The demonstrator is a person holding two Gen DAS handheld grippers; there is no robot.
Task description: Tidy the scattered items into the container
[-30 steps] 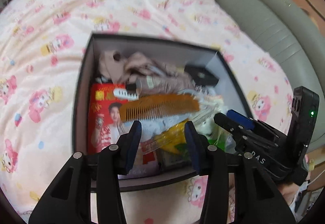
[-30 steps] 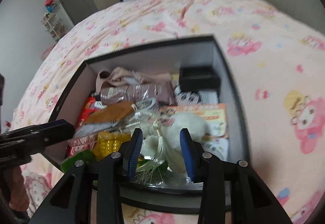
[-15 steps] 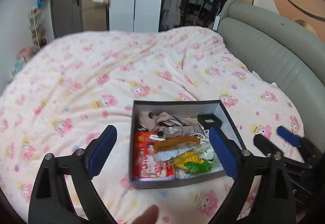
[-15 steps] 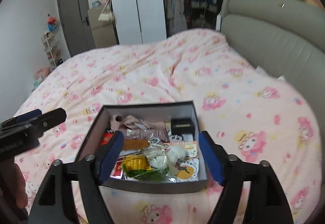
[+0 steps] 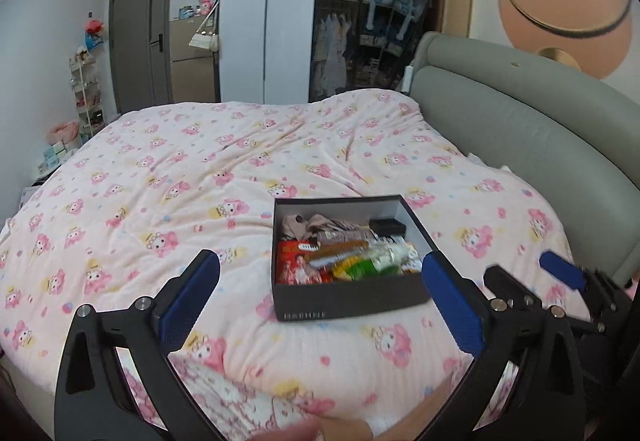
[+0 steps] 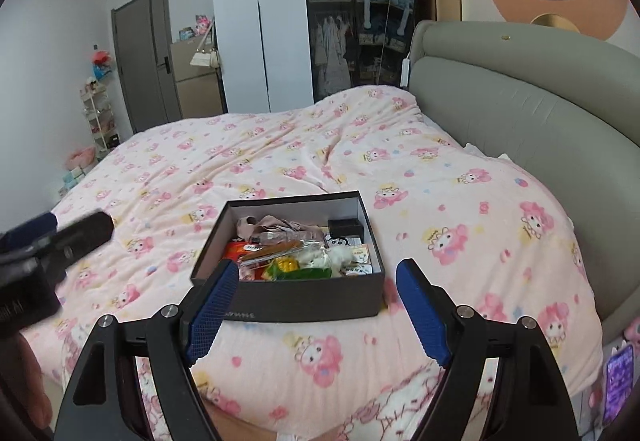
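A black cardboard box [image 5: 348, 305] sits on the pink quilt, filled with a red packet [image 5: 298, 267], an orange comb [image 5: 340, 251], beige cloth [image 5: 308, 223], a small black case [image 5: 387, 227] and a yellow-green packet [image 5: 356, 267]. My left gripper [image 5: 320, 261] hangs above and in front of the box, open wide, nothing between its blue pads. Beside it on the right is my right gripper [image 5: 520, 267]. In the right wrist view the right gripper [image 6: 317, 268] is open and empty before the box [image 6: 304, 299]; the left gripper [image 6: 78, 221] shows at the left.
The quilt [image 5: 200, 181] covers a wide bed with a grey padded headboard [image 5: 520, 129] along the right. A white wardrobe [image 5: 268, 21], open clothes racks and a door stand beyond the bed. Part of a hand [image 5: 320, 429] shows at the bottom edge.
Both grippers have pulled up and back from just over the box's contents. Their jaws have spread from narrow to wide. The whole bed has come into view.
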